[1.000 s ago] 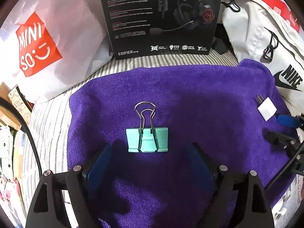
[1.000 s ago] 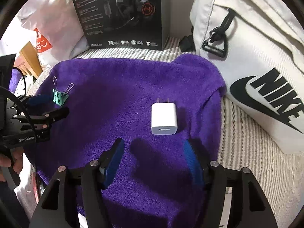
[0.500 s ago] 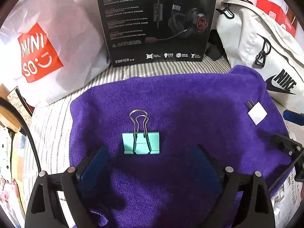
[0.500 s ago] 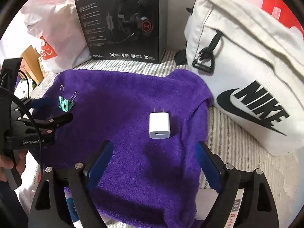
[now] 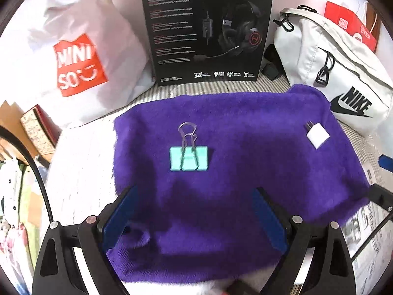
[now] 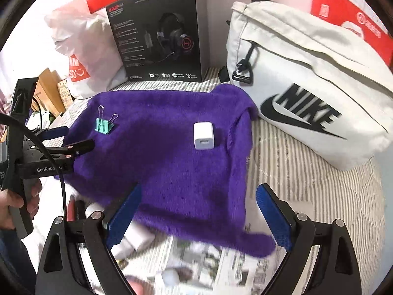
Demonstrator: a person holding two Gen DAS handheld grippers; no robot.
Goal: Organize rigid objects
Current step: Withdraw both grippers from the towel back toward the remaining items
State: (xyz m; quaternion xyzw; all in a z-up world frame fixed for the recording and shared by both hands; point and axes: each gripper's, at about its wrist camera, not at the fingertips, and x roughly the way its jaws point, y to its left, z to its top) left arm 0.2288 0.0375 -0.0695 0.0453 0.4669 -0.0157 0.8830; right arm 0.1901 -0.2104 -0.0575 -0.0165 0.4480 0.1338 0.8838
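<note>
A teal binder clip (image 5: 188, 158) with wire handles lies on a purple towel (image 5: 245, 132), left of centre. A white USB charger (image 5: 317, 135) lies near the towel's right edge. My left gripper (image 5: 194, 217) is open and empty, a short way behind the clip. In the right wrist view my right gripper (image 6: 199, 218) is open and empty over the towel's near edge (image 6: 172, 172), well back from the charger (image 6: 203, 136). The clip (image 6: 103, 125) and the left gripper (image 6: 71, 140) show there at the left.
A black headset box (image 5: 208, 32) stands behind the towel. A white Miniso bag (image 5: 73, 56) is at the back left. A white Nike bag (image 6: 307, 83) lies at the right on the striped sheet (image 6: 307, 184). Newspaper (image 6: 208, 263) lies at the front.
Both grippers have pulled back and up from the towel, so clip and charger look farther away. Both stayed open and empty. Clip and charger have not moved.
</note>
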